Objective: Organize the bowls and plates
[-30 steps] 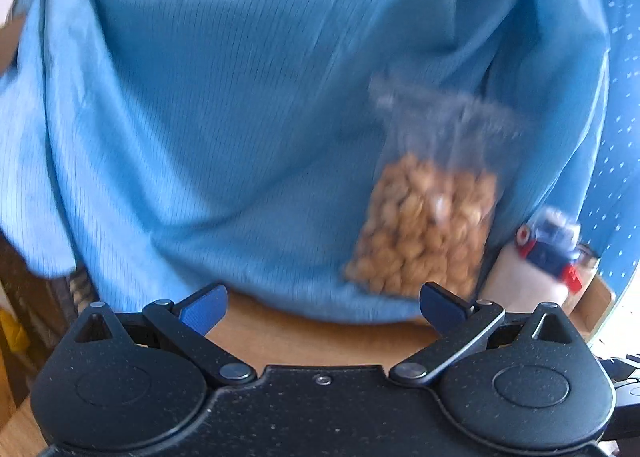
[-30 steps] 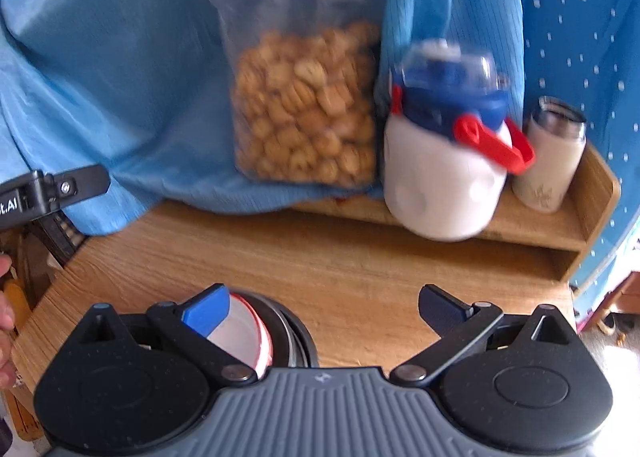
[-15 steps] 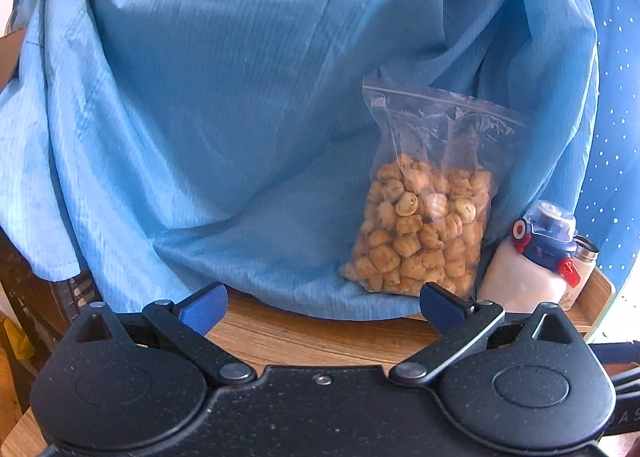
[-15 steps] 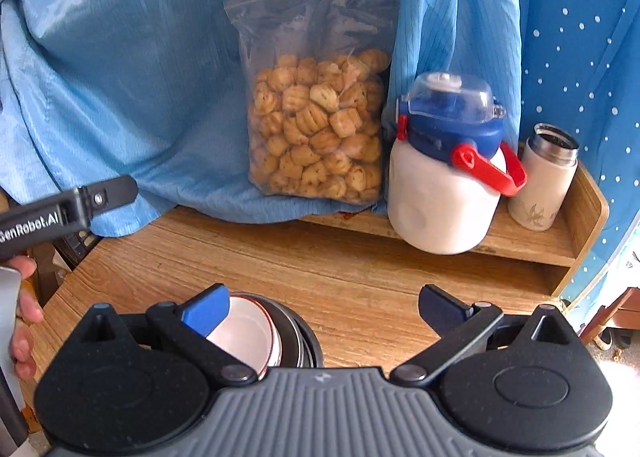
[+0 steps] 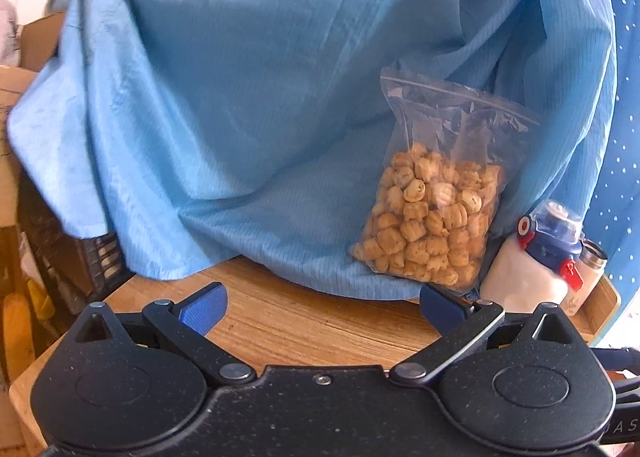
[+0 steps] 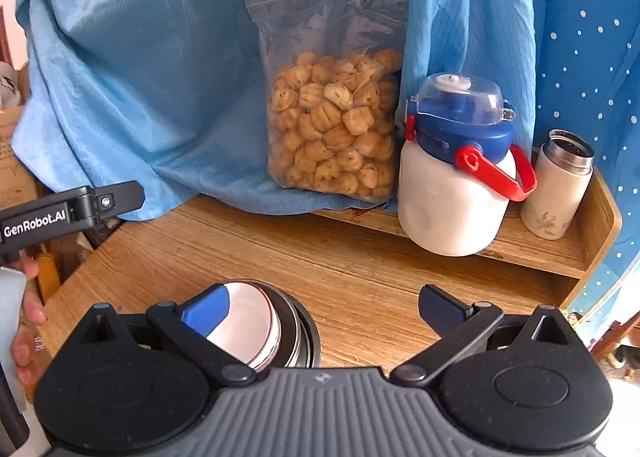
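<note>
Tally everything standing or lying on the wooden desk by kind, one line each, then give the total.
Stack of bowls: 1 stack; the number of dishes in it cannot be told
Snack bag: 1
White jug with blue lid: 1
Steel-topped flask: 1
Total: 4

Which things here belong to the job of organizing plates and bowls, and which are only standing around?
For the job:
- stack of bowls
- right gripper, open
- left gripper, open

Only standing around:
- snack bag
- white jug
- small flask
- blue cloth
</note>
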Motion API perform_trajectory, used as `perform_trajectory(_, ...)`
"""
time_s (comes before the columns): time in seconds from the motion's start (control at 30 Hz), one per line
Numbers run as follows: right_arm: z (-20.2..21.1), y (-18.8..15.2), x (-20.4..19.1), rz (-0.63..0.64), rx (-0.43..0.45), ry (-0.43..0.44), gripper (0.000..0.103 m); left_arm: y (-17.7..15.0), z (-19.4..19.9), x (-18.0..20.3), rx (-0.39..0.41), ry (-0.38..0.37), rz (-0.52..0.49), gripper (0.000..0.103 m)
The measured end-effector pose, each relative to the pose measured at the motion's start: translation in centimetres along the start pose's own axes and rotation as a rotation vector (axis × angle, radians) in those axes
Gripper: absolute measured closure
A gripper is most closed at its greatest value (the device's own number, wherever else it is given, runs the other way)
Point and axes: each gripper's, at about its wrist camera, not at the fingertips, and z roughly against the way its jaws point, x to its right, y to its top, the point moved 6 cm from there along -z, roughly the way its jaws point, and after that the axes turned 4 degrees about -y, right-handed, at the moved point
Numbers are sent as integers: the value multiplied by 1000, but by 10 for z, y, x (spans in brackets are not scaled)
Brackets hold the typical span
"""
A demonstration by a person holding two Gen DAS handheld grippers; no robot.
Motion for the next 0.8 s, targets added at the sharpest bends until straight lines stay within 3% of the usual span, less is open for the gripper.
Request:
perform_trajectory(0.3, 19, -6, 22, 47, 25, 97, 0, -12, 40, 15, 17, 145, 73, 1)
perform_trajectory(0.5, 31, -27, 40, 37, -34, 134, 0, -39, 65, 17, -26, 186, 253, 1)
perform_trajectory(0.8, 67, -64, 62, 73, -41, 204, 0, -78, 108, 46, -22, 349, 291, 1)
